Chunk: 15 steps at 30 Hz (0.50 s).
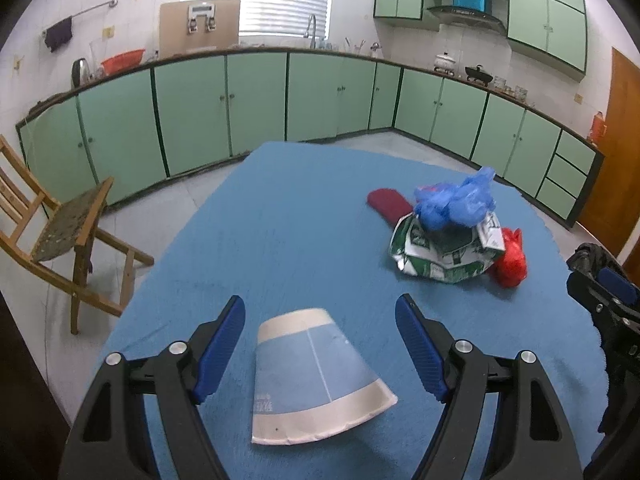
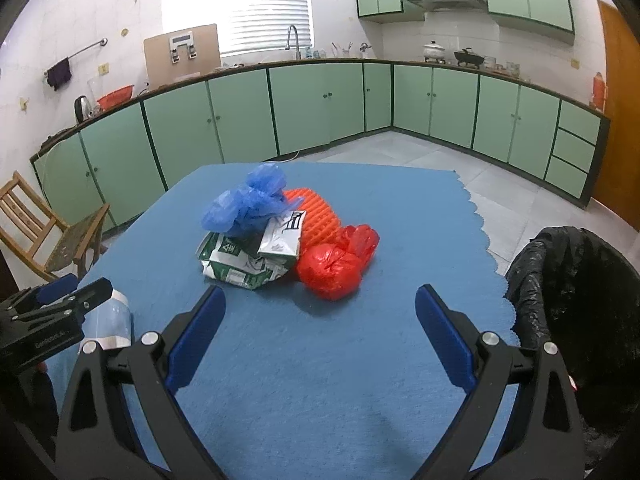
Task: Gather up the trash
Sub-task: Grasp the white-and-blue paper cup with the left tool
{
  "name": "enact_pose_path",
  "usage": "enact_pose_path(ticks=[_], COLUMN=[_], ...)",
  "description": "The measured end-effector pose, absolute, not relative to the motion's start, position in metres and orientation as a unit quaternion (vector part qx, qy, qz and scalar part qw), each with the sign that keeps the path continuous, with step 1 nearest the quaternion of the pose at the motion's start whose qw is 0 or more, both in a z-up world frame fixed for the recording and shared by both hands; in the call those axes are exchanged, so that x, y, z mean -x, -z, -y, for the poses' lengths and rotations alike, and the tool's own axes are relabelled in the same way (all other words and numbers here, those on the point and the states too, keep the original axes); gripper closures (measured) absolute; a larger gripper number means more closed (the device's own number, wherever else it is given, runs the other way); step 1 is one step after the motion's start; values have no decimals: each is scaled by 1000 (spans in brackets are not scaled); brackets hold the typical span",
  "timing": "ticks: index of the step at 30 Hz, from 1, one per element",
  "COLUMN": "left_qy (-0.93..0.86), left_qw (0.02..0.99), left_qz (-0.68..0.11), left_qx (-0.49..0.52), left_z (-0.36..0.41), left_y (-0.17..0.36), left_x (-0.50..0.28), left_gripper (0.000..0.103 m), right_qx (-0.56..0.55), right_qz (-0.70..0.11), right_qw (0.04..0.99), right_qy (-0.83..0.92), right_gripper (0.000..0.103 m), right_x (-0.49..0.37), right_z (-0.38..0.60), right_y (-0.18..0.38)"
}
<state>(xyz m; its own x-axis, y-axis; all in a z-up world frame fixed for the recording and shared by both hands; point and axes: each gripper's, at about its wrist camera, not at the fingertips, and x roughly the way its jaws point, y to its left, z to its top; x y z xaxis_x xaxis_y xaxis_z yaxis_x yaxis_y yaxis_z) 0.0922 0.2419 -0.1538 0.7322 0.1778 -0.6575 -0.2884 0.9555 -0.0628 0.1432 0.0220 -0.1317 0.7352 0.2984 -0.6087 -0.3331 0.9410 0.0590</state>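
A flattened blue-and-white paper cup (image 1: pixel 316 376) lies on the blue tablecloth (image 1: pixel 304 216), between the spread fingers of my left gripper (image 1: pixel 320 312), which is open and apart from it. Farther right is a pile: a blue plastic bag (image 1: pixel 456 200) on a green-and-white wrapper (image 1: pixel 444 256), a red plastic bag (image 1: pixel 512 260) beside it. My right gripper (image 2: pixel 320 300) is open over bare cloth, short of the red bag (image 2: pixel 336 264), the wrapper (image 2: pixel 244 260) and the blue bag (image 2: pixel 248 200). An orange ridged piece (image 2: pixel 316 208) lies behind them. The cup (image 2: pixel 110 320) shows at the left.
A bin lined with a black bag (image 2: pixel 576 280) stands off the table's right edge. A wooden chair (image 1: pixel 60 232) stands left of the table. Green cabinets (image 1: pixel 256 100) run along the walls, and a wooden door (image 1: pixel 616 140) is at the right.
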Motion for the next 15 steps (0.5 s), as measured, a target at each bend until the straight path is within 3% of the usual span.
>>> enact_pose_path(ticks=[15], left_qy=[-136], left_qw=[903], left_qz=[-395], left_qx=[97], left_z=[-252], left_y=[189], left_x=[-102], left_gripper=[27], right_qx=[40], right_qz=[-349], right_qw=[921], right_qy=[-169], right_gripper=[10], right_x=[-146], right_z=[-26], right_y=[154])
